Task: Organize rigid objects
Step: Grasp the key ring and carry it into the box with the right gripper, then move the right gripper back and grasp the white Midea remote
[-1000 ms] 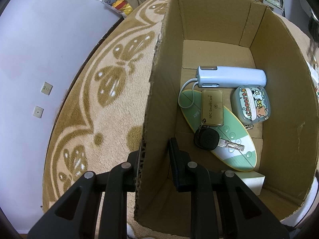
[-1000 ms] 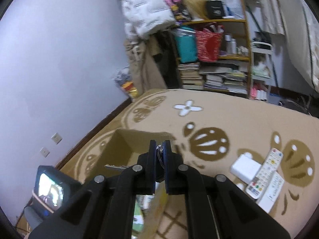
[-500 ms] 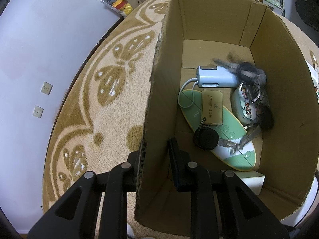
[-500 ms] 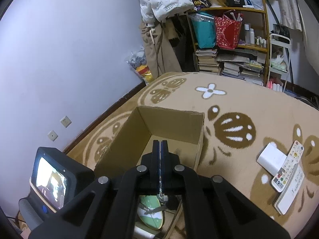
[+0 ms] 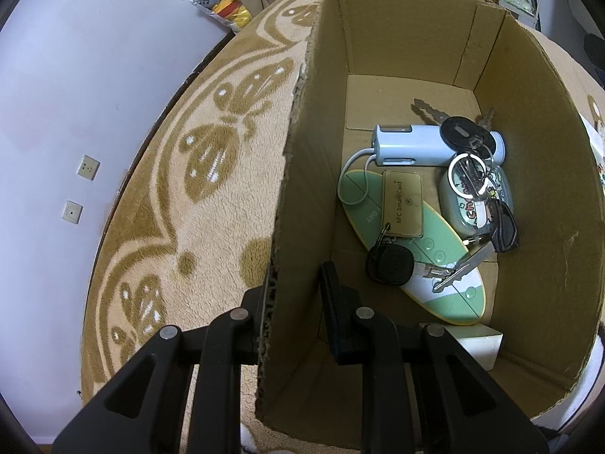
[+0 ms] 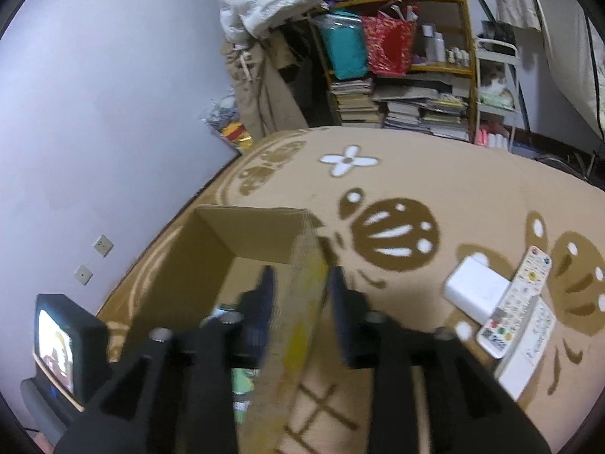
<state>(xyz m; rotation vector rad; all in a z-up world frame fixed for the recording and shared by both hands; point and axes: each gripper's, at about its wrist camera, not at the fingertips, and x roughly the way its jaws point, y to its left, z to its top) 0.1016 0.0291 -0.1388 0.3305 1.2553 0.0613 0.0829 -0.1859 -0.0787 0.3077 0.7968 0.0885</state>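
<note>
An open cardboard box (image 5: pixel 416 38) stands on the patterned rug. Inside lie a light blue power bank (image 5: pixel 412 143), a green oval board (image 5: pixel 450 283), an NFC card tag (image 5: pixel 402 204), a black car key (image 5: pixel 389 265) and a cartoon case (image 5: pixel 469 215). A bunch of keys (image 5: pixel 469 140) rests across the power bank and the case. My left gripper (image 5: pixel 295 295) is open, astride the box's left wall. My right gripper (image 6: pixel 300 291) is open and empty, astride a blurred wall of the box (image 6: pixel 242 234).
A white block (image 5: pixel 480 344) sits in the box's near corner. On the rug to the right lie a white pack (image 6: pixel 476 289) and two remotes (image 6: pixel 525 291). A cluttered shelf (image 6: pixel 397 56) and hanging coats line the far wall. A small screen (image 6: pixel 56 336) shows at lower left.
The bunch of keys left my right gripper and landed in the box on the power bank and case. The right gripper went from shut to open and now straddles the box wall.
</note>
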